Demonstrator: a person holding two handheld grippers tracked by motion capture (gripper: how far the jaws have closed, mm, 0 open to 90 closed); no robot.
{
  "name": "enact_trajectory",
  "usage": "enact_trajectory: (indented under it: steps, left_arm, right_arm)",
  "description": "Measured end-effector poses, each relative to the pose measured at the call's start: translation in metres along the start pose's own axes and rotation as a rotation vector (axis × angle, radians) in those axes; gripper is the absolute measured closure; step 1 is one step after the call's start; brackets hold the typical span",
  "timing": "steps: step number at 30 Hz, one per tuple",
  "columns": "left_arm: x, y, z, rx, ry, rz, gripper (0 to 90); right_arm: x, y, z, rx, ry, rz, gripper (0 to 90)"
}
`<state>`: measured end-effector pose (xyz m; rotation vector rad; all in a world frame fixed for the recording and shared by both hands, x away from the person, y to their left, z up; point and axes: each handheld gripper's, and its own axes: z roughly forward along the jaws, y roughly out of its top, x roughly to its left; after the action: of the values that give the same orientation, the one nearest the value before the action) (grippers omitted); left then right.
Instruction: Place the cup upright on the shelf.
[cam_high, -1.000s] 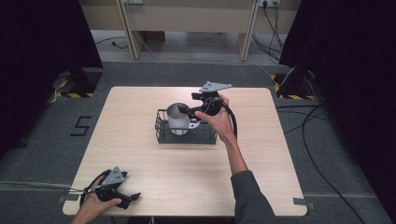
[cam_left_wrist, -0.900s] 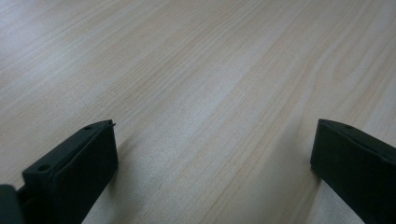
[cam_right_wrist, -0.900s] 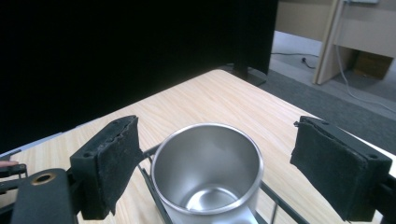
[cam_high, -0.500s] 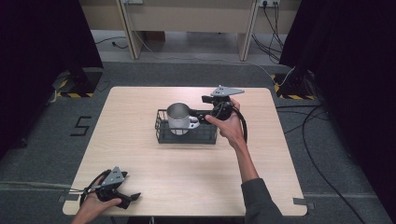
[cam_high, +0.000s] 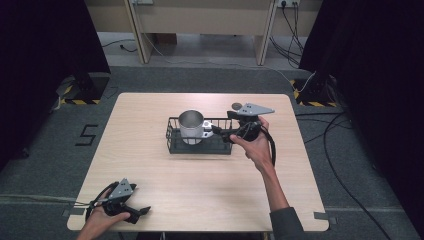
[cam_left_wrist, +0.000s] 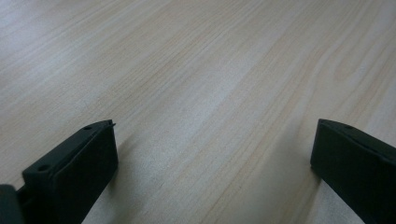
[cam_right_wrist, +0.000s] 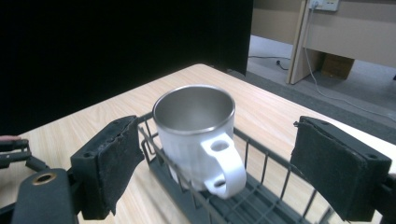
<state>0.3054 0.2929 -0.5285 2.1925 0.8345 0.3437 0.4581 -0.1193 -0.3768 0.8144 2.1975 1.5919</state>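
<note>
A white mug (cam_high: 191, 127) with a steel inside stands upright in a black wire basket (cam_high: 200, 146) at mid-table, its handle turned right. My right gripper (cam_high: 217, 130) points left at that handle from the basket's right end. In the right gripper view the mug (cam_right_wrist: 194, 123) and its handle sit between the jaws of the right gripper (cam_right_wrist: 224, 156). The pads (cam_right_wrist: 114, 158) stand clear of the handle on both sides, so the gripper is open. My left gripper (cam_high: 142, 212) rests open at the table's near left corner. Its jaws (cam_left_wrist: 212, 154) have bare wood between them.
The light wooden table (cam_high: 150, 170) has open wood in front of and left of the basket. A small dark disc (cam_high: 236, 106) lies behind the right gripper. Cables run over the grey floor to the right, and desk legs stand beyond the far edge.
My right hand and gripper have slid to the right along the basket, away from the mug. The mug stays in the basket. The left gripper has not moved.
</note>
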Motion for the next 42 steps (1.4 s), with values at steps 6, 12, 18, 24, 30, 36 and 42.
enact_trajectory:
  steps: [6, 12, 18, 24, 30, 36, 42]
  left_arm:
    - [0.0, 0.0, 0.0, -0.002, 0.001, -0.001, 0.0]
    - [0.0, 0.0, 0.0, -0.002, 0.001, -0.001, 0.0]
    - [0.0, 0.0, 0.0, -0.002, 0.002, -0.001, 0.0]
    - [0.0, 0.0, 0.0, 0.0, 0.002, 0.0, 0.0]
    - [0.0, 0.0, 0.0, 0.0, 0.002, 0.0, 0.0]
    - [0.0, 0.0, 0.0, 0.0, 0.003, -0.001, 0.0]
    - [0.0, 0.0, 0.0, 0.001, 0.003, 0.0, 0.0]
  right_arm:
    - [0.005, -0.011, -0.013, -0.003, -0.011, 0.001, 15.4]
    - [0.013, -0.028, -0.028, 0.004, -0.038, 0.002, 15.5]
    - [0.022, -0.045, -0.037, 0.016, -0.064, 0.004, 15.7]
    - [0.031, -0.061, -0.046, 0.024, -0.084, 0.011, 15.8]
    - [0.039, -0.077, -0.053, 0.027, -0.107, 0.019, 16.1]
    - [0.047, -0.089, -0.058, 0.034, -0.122, 0.02, 16.2]
    - [0.056, -0.101, -0.062, 0.033, -0.123, 0.021, 16.2]
